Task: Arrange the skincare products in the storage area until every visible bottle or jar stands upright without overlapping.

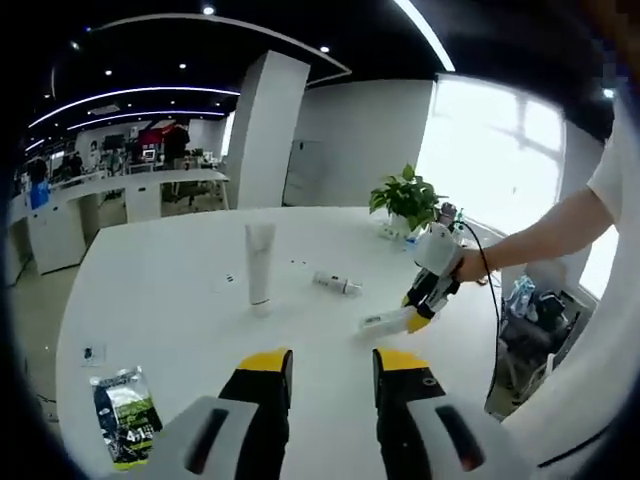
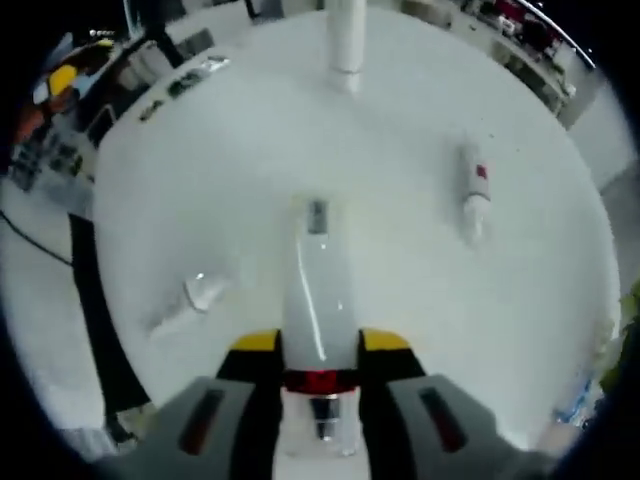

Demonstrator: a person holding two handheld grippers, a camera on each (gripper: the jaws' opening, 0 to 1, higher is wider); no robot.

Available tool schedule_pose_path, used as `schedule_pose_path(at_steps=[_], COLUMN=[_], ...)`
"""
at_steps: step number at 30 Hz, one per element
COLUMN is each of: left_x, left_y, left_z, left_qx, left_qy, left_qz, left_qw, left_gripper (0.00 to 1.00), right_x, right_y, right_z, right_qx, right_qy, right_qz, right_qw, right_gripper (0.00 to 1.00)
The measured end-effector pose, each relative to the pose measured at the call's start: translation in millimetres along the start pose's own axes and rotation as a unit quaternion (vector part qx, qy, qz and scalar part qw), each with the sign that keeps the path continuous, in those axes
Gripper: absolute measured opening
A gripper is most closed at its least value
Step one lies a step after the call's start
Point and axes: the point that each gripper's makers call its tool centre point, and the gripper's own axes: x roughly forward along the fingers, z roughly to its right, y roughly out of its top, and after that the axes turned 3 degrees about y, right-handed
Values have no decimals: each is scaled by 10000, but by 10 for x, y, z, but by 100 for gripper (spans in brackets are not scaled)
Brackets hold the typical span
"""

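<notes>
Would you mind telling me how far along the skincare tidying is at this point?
Done: one white tube stands upright on the table. In hand: the right gripper is closed on a white bottle lying low. Left: a small bottle lies on its side; the left gripper is open.

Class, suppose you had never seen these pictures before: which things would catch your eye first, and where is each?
The right tool is shut on a white bottle lying on the white table. A white tube stands upright mid-table, with a small bottle lying on its side nearby. A dark green packet lies beside the open left tool.
</notes>
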Motion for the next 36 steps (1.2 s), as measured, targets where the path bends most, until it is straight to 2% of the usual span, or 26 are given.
schedule_pose_path(at_steps=[4, 7, 8, 14, 21, 24, 28, 30, 34, 36], left_x=[-122, -150, -152, -161, -234, -297, -346, -392, -504, -581], left_y=[-104, -232, -266, -330, -400, -424, -493, -521, -544, -557], left_z=[-100, -131, -124, 13, 33, 59, 33, 2, -55, -95], left_qx=[-121, -87, -76, -137, -343, -397, -495, -562, -705, -765], left_qy=[54, 43, 20, -235, -464, -584, -652, -662, -660, -652], left_qz=[-20, -131, -158, -83, 8, 85, 114, 138, 221, 282], left_qw=[9999, 9999, 9998, 9996, 9983, 9975, 9966, 9961, 9951, 9945], left_gripper=[33, 33, 33, 33, 33, 33, 32, 32, 31, 31], right_x=[93, 111, 110, 13, -121, -171, -183, -183, -161, -161], right_y=[267, 383, 426, 507, 548, 528, 548, 562, 612, 625], right_z=[-261, -374, -428, -581, -693, -733, -803, -826, -874, -893], right_qx=[-453, -663, -751, -1018, -1108, -1309, -1431, -1587, -1582, -1578], right_qy=[142, 236, 261, 318, 322, 292, 280, 284, 250, 248], right_qz=[-285, -482, -676, -1185, -1763, -2133, -2390, -2563, -2726, -2908], right_qw=[9985, 9964, 9945, 9872, 9776, 9677, 9600, 9531, 9487, 9434], right_gripper=[26, 26, 26, 26, 26, 26, 26, 26, 26, 26])
